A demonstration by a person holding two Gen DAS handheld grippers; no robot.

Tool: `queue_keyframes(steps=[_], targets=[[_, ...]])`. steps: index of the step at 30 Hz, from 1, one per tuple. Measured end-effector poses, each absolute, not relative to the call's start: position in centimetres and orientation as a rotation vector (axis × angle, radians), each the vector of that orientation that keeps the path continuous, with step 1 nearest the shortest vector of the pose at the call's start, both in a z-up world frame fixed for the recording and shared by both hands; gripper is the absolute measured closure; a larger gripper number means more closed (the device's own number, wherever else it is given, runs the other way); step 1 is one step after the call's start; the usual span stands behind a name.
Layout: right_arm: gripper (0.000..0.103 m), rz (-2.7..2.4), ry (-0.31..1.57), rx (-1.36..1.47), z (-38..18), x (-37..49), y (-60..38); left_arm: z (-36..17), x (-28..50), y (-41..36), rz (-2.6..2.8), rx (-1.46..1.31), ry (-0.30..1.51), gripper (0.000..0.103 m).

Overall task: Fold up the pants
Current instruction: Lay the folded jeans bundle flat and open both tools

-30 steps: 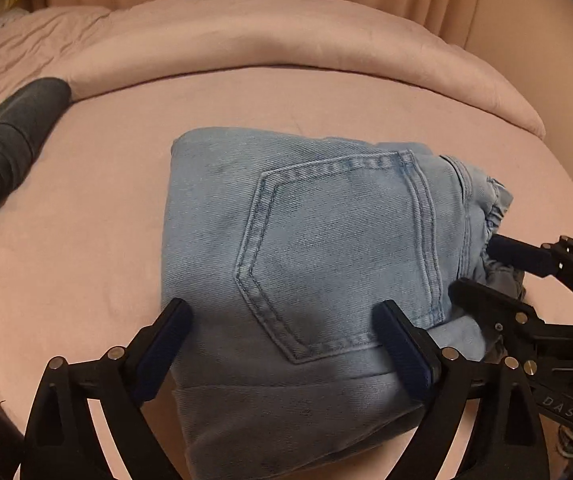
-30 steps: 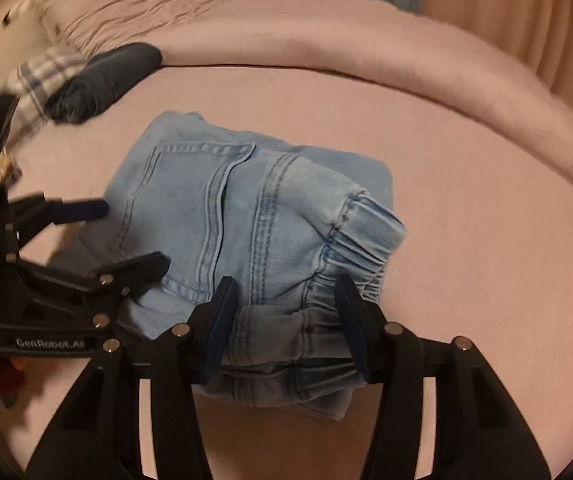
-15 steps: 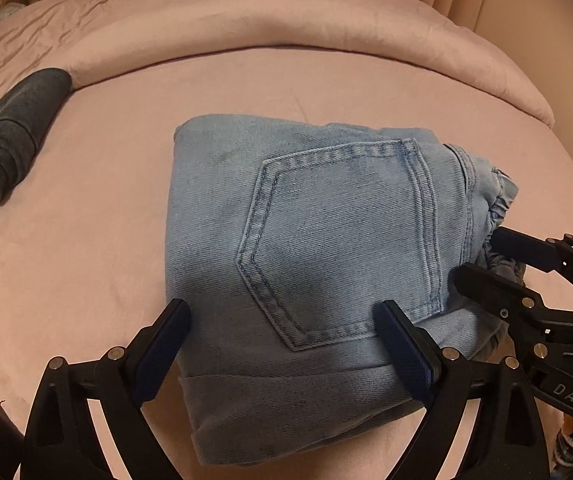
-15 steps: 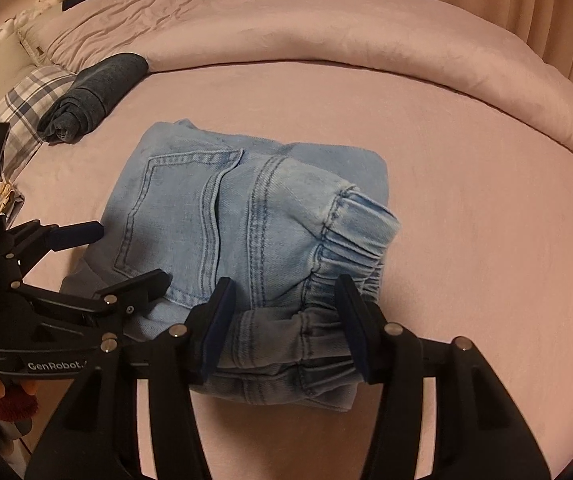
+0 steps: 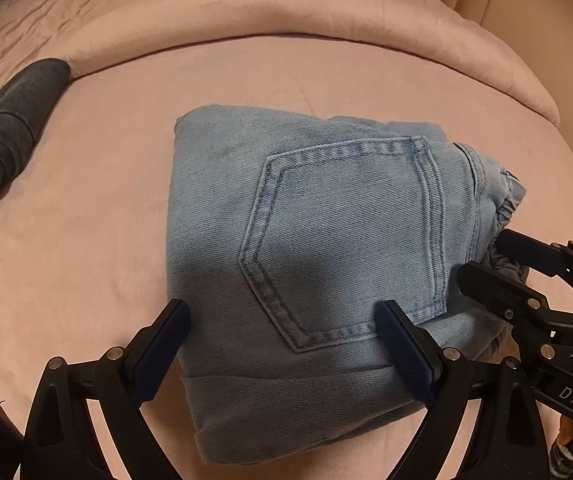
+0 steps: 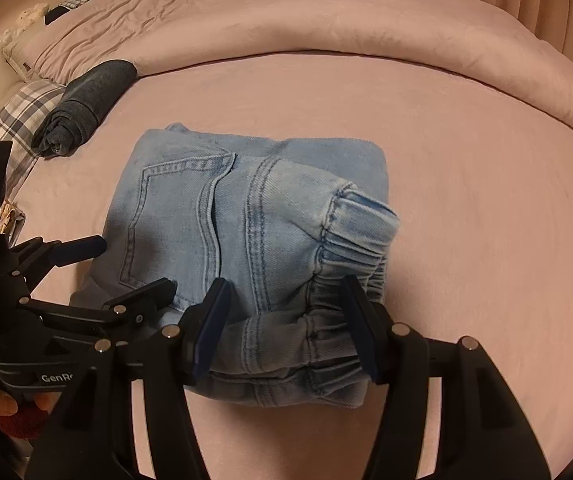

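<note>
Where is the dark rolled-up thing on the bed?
In both views the dark grey rolled cloth lies far left on the pink bedsheet, beyond the folded light-blue jeans, beside the plaid fabric.

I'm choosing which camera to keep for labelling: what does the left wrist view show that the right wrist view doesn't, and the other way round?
Only the left wrist view shows the whole back pocket face on. Only the right wrist view shows the elastic waistband, a plaid cloth and a stuffed toy. Both show the folded jeans, the rolled dark garment, the pink bed, and the left gripper and right gripper open.
</note>
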State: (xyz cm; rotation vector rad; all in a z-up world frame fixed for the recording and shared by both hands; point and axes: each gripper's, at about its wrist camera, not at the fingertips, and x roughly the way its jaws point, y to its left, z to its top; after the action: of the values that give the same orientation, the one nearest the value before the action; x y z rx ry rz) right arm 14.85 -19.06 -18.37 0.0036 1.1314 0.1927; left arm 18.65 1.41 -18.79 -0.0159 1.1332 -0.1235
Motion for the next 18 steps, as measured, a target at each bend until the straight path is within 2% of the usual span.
queue_keyframes(steps=[7, 18], targets=[[0.044, 0.166, 1.120, -0.016, -17.0, 14.1, -18.8, -17.4, 17.0, 1.8, -0.083, -0.007, 1.110, 0.009], [0.039, 0.135, 1.056, 0.031, -12.4, 11.0, -19.7, -11.0, 12.5, 2.1, -0.072, 0.002, 0.955, 0.009]])
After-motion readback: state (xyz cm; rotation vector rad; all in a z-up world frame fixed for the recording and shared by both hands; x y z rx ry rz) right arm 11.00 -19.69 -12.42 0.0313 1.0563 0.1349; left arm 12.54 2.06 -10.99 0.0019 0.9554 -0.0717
